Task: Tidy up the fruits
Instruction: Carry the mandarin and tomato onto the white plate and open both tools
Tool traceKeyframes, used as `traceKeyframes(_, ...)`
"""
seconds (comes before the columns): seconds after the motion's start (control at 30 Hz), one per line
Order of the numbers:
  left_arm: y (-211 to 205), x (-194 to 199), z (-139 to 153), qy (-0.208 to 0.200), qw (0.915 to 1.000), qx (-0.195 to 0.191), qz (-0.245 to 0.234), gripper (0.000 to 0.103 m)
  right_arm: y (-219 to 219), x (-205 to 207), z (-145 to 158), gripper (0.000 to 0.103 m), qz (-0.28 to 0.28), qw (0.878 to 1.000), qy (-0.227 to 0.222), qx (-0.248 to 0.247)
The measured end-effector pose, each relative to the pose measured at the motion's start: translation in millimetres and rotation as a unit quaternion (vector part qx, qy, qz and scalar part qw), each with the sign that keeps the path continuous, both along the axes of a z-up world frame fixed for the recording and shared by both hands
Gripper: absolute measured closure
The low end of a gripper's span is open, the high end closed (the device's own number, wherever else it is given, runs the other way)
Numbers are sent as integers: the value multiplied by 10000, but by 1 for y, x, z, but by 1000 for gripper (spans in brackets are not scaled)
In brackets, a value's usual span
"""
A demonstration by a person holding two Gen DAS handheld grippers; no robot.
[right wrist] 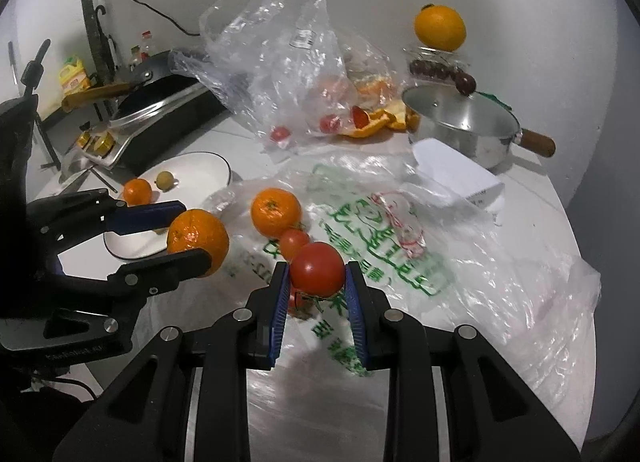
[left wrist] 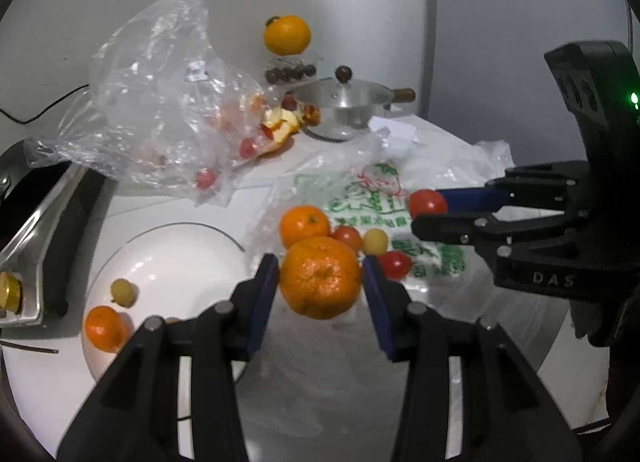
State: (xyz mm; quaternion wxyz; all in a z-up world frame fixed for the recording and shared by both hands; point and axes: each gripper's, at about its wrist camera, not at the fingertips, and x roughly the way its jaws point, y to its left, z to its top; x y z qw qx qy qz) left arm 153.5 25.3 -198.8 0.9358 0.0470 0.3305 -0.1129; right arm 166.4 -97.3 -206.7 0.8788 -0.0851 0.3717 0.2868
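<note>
My left gripper (left wrist: 320, 274) is shut on a mandarin (left wrist: 319, 277) and holds it above the table; both also show in the right wrist view, gripper (right wrist: 186, 228) and mandarin (right wrist: 198, 236). My right gripper (right wrist: 316, 276) is shut on a red tomato (right wrist: 317, 269), seen from the left wrist view as gripper (left wrist: 426, 206) and tomato (left wrist: 427, 202). A white plate (left wrist: 180, 254) at the left holds a small mandarin (left wrist: 105, 328) and a yellowish cherry tomato (left wrist: 123, 292). Another mandarin (left wrist: 304, 224), two red tomatoes (left wrist: 348, 237) (left wrist: 396, 264) and a yellow one (left wrist: 375, 241) lie on a printed plastic bag (left wrist: 400, 198).
A clear bag (left wrist: 160, 102) with tomatoes and orange peel (left wrist: 280, 126) stands at the back. A steel pot (left wrist: 352, 102) with lid, a jar (left wrist: 290, 70) topped by an orange (left wrist: 287, 35), and a stove (left wrist: 36, 222) at the left surround the work area.
</note>
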Motion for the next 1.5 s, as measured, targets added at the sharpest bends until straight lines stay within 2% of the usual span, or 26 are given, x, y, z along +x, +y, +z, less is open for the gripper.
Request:
traceKeyframes(0.67,84,1,2,-260,9978,-10,604,59,76,3,10,73,512,9986,-110,-18)
traceKeyframes(1.03,116,19,-14,-125,9969,-96,767,59,124,18,3,73,820,9966,-71,-43)
traceKeyframes(1.5,144,51,-35,214,9937,-398,1027,58,168,46,-29,73,995,9941,276,-324)
